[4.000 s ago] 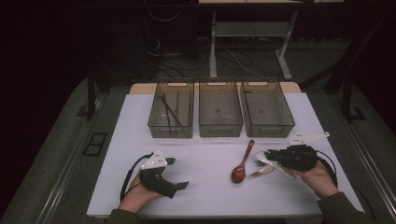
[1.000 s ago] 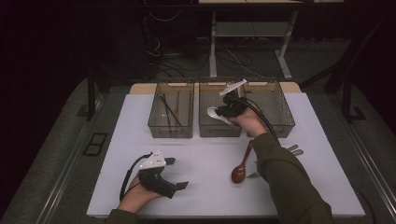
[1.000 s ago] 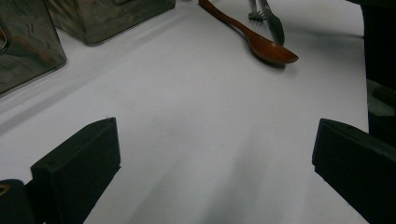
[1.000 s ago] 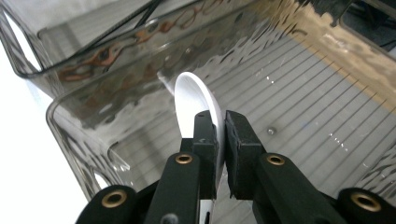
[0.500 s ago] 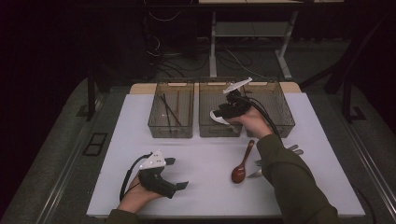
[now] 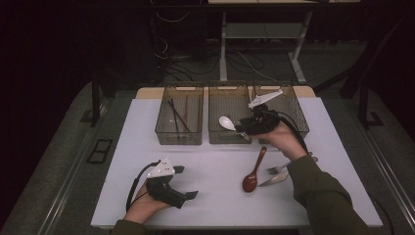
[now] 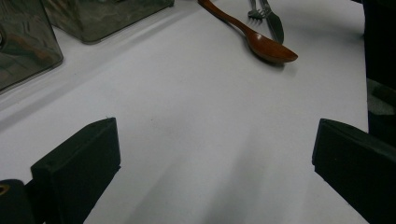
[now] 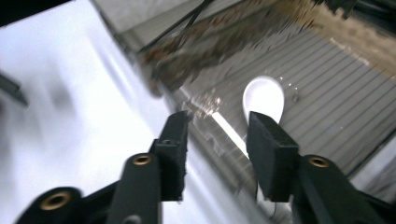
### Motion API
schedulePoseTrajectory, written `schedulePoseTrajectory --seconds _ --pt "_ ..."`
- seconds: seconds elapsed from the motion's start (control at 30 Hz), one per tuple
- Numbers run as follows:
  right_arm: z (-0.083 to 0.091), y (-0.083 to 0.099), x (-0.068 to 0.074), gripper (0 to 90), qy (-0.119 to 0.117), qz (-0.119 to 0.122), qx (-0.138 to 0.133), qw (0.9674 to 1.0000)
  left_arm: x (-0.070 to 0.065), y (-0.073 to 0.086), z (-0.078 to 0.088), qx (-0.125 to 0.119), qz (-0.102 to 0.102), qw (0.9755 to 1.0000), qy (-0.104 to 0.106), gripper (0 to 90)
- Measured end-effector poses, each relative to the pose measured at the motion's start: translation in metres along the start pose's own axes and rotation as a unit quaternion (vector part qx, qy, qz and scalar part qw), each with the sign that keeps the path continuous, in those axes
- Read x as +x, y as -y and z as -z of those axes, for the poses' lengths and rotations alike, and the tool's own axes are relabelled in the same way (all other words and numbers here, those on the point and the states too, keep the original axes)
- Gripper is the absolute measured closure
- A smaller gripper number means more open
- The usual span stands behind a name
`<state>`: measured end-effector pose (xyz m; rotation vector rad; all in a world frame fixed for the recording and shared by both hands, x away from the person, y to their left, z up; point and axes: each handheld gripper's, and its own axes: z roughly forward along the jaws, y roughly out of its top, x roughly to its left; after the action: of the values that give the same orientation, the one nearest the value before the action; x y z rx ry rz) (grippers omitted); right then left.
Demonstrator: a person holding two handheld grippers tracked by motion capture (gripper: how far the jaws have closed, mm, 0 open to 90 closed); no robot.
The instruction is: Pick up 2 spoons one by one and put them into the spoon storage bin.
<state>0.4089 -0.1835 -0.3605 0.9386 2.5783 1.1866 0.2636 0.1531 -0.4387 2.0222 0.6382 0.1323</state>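
Note:
A white spoon (image 6: 226,122) (image 8: 264,97) lies in the middle clear bin (image 6: 222,138). My right gripper (image 6: 242,127) (image 8: 217,123) hovers over that bin's front right rim, just behind the spoon. It is open: its jaws have just been closing a little, with nothing between the pads. Near the table's front left my left gripper (image 6: 186,182) (image 7: 215,177) rests open and wide on the bare white top. A brown wooden spoon (image 6: 253,175) (image 7: 261,39), a fork (image 6: 280,168) (image 7: 253,8) and a knife (image 6: 275,179) (image 7: 275,25) lie on the table under the right forearm.
Three clear bins stand in a row at the back of the white table (image 6: 215,196). The left bin (image 6: 178,138) holds dark chopsticks (image 6: 177,117); the right bin (image 6: 299,122) stands behind my right hand. Dark floor and a desk frame lie beyond.
The white spoon has left the right gripper and now lies in the middle bin. The right gripper has opened and drawn back to the right. The left gripper has not moved.

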Motion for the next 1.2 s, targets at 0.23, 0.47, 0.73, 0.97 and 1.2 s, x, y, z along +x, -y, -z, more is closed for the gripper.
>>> schedulePoseTrajectory --seconds 0.23,0.47,0.73,0.97,1.2 --pt "0.016 0.03 0.017 79.5 -0.023 0.016 0.007 0.9996 0.0 0.0 0.0 0.0 0.0 1.0 0.0 0.3" --pt "0.029 0.059 0.031 89.3 -0.041 0.027 0.015 0.9987 0.0 0.0 -0.001 0.001 0.0 1.0 -0.001 0.3" --pt "0.038 0.091 0.045 89.3 -0.048 0.037 0.028 0.9978 0.0 0.0 0.0 0.002 0.0 1.0 -0.002 0.3" --pt "0.046 0.116 0.055 89.3 -0.054 0.034 0.041 0.9971 0.0 0.0 0.0 0.003 -0.001 1.0 -0.003 0.3" --pt "0.041 0.137 0.066 89.3 -0.067 0.038 0.073 0.9943 0.0 0.0 0.0 0.002 -0.001 1.0 -0.003 0.3"
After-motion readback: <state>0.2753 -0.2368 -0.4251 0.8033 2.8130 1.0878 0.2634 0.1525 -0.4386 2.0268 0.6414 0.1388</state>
